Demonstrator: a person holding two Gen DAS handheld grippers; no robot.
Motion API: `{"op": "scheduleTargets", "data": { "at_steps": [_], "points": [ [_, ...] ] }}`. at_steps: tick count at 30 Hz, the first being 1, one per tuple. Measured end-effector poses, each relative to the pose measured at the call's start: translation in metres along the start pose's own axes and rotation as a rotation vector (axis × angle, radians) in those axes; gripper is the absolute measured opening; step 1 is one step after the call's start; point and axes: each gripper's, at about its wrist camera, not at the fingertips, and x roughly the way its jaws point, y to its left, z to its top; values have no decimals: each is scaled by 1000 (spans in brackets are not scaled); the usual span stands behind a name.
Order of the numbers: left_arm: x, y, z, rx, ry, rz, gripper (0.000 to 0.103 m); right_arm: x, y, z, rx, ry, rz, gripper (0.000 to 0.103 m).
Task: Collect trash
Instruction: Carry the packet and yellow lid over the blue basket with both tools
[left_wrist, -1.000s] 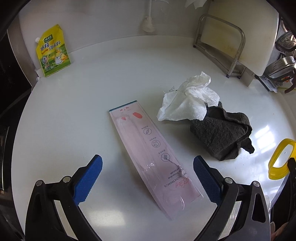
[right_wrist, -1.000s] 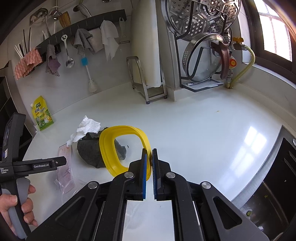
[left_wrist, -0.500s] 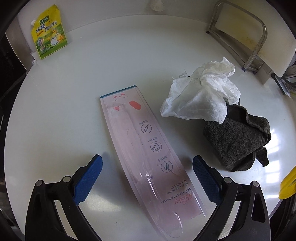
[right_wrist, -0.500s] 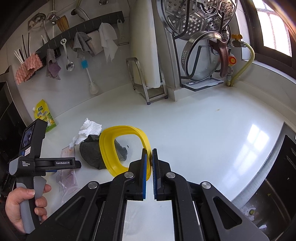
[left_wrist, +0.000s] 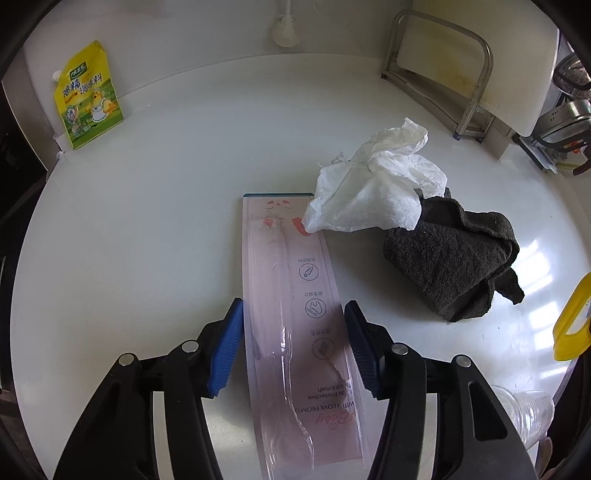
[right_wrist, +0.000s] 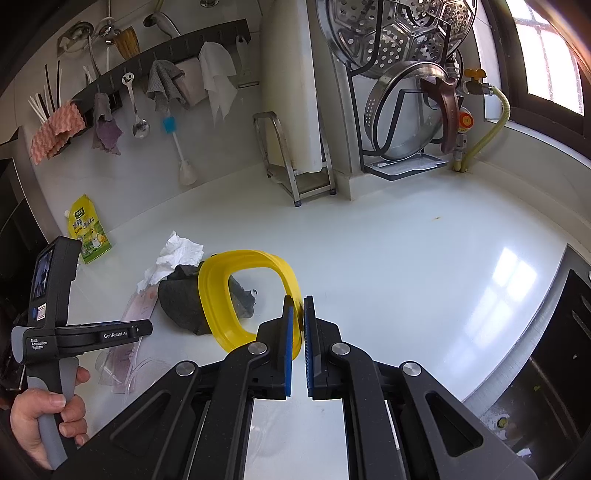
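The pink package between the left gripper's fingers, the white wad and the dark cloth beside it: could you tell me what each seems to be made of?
Pink package: seemingly thin card under a clear, glossy plastic blister; a moulded toothbrush-shaped outline shines through. White wad: probably tissue or paper towel, matte, crinkled with torn edges. Dark cloth: looks like terry fabric, with a fuzzy matte nap and soft folds.

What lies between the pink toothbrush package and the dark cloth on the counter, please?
In the left wrist view, a crumpled white tissue lies between the pink toothbrush package and the dark cloth, overlapping both; nearer the camera the counter is bare.
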Motion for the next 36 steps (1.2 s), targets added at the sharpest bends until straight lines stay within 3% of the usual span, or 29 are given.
{"op": "scheduleTargets", "data": {
  "at_steps": [18,28,36],
  "points": [
    [-103,27,-53,105,-229,-45,53,-41,21,-13,-23,-44,12,5],
    [-163,22,-117,178,-334,-115,53,-102,33,-54,-28,-49,-41,5],
    [-189,18,-180,226,-372,-161,53,-157,45,-114,-25,-57,-80,5]
  ]
}}
